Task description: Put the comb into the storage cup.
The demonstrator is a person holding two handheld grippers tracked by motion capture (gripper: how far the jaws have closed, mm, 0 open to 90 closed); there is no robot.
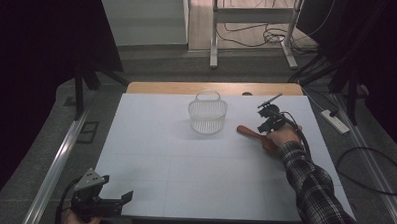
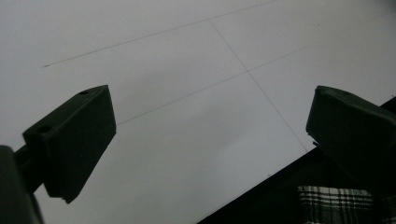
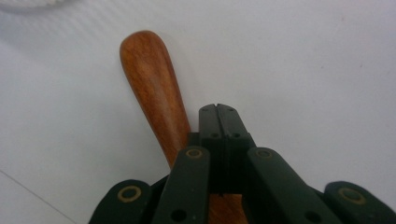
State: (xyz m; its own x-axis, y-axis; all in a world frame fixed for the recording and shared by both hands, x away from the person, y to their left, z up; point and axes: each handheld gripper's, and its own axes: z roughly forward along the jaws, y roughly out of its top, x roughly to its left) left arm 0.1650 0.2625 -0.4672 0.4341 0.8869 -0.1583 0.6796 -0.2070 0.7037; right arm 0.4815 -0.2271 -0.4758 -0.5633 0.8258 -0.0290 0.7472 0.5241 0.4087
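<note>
A brown wooden utensil point(image 1: 247, 131) lies flat on the white table sheet point(image 1: 184, 171), just right of a white mesh basket point(image 1: 207, 115). My right gripper point(image 1: 264, 128) is down on its right end, held by a hand in a plaid sleeve. In the right gripper view the rounded wooden end point(image 3: 152, 79) runs up and left from under the right gripper point(image 3: 217, 109), whose jaws stand shut pad to pad above the wood, with nothing between the tips. My left gripper point(image 1: 117, 189) rests at the table's near left corner, and in its own view the left gripper point(image 2: 210, 126) is open over bare sheet.
The basket stands upright near the far middle of the table, its handle toward the far edge. A wooden table rim point(image 1: 162, 86) shows beyond the sheet. A metal rail point(image 1: 60, 157) runs along the left side, and cables and a power strip point(image 1: 336, 122) lie on the floor at right.
</note>
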